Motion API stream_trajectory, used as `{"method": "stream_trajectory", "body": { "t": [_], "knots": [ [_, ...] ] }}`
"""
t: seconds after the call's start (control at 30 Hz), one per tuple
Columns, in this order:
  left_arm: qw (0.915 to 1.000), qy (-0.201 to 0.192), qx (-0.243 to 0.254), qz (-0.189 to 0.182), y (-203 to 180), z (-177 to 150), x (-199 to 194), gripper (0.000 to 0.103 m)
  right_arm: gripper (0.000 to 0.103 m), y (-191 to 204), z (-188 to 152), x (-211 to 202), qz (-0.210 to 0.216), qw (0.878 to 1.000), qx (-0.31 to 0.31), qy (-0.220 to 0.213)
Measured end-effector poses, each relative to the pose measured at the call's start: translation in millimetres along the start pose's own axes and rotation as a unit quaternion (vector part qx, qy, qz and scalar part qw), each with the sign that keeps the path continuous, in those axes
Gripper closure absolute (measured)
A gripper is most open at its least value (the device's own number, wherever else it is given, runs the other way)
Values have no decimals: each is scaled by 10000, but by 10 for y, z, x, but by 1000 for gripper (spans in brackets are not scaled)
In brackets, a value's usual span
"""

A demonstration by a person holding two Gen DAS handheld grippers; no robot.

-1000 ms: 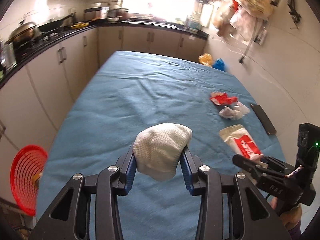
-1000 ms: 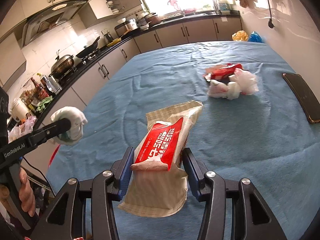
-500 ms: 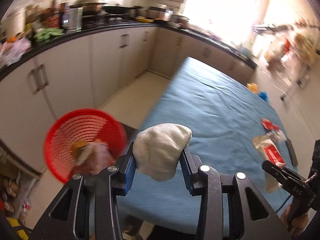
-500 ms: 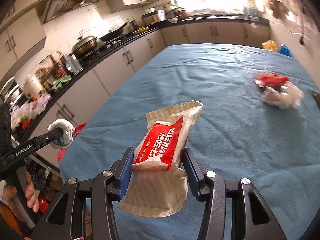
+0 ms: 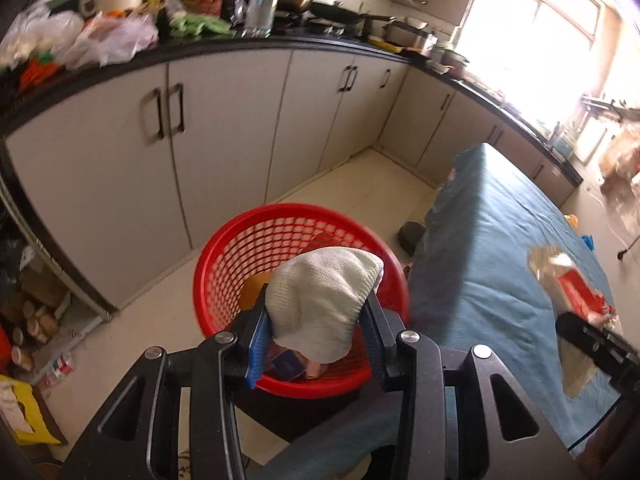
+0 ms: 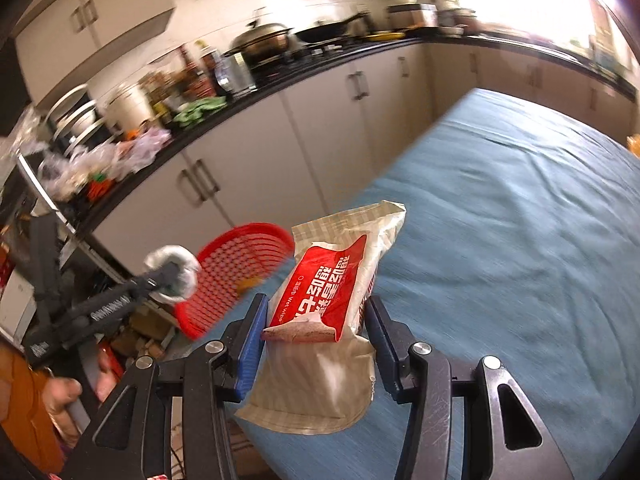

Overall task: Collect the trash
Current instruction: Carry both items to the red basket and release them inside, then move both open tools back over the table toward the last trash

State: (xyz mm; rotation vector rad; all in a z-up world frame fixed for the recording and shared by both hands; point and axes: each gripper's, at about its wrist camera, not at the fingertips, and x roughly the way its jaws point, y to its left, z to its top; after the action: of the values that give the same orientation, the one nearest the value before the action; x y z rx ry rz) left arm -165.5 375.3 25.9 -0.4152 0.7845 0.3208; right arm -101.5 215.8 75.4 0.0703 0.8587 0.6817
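Note:
My left gripper point(image 5: 316, 330) is shut on a crumpled white cloth wad point(image 5: 320, 300) and hangs right above the red mesh basket point(image 5: 240, 252) on the floor. Some litter lies in the basket's bottom. My right gripper point(image 6: 314, 334) is shut on a red and beige wet-wipe packet point(image 6: 328, 292), held over the blue-covered table point(image 6: 520, 240) near its left edge. From the right wrist view the left gripper point(image 6: 168, 276) with the cloth wad point(image 6: 176, 268) shows beside the basket point(image 6: 240, 264). The packet point(image 5: 572, 284) also appears at the right of the left wrist view.
White kitchen cabinets point(image 5: 224, 128) under a cluttered black counter point(image 5: 120, 40) run behind the basket. A strip of pale floor point(image 5: 360, 184) lies between cabinets and table point(image 5: 500, 248). Boxes and bottles point(image 5: 36, 320) crowd the floor at the left. A hand point(image 6: 60, 396) grips the left tool.
Both grippers swung left off the table middle toward the floor basket. The left one now hangs over the basket with the cloth; the right one reached the table's left edge, packet still held.

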Motion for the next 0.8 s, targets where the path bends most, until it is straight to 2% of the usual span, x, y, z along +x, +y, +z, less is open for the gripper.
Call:
{"method": "stream_trajectory", "body": {
  "t": [0.1,0.3,0.37,0.43,0.5,0.7,0.8],
  "knots": [
    [9999,91,-101,0,140,-12,80,64,50,230,145,257,208,9996,-162,76],
    [9996,97,-267,-36,286,36,158,57,49,495,385,781,667,9972,-119,301],
    [9995,68,-297,-71,312,38,172,48,48,527,430,902,814,9961,-44,339],
    [9995,15,-319,-74,323,34,167,40,42,536,471,1021,939,9950,77,344],
    [9995,-26,-317,-85,320,37,167,35,31,517,495,1072,1015,9941,197,329],
    [9996,-43,-283,-28,279,41,170,31,27,358,478,1000,979,9939,444,249],
    [9997,-72,-173,156,215,27,155,30,25,266,447,905,873,9947,512,193]
  ]
}}
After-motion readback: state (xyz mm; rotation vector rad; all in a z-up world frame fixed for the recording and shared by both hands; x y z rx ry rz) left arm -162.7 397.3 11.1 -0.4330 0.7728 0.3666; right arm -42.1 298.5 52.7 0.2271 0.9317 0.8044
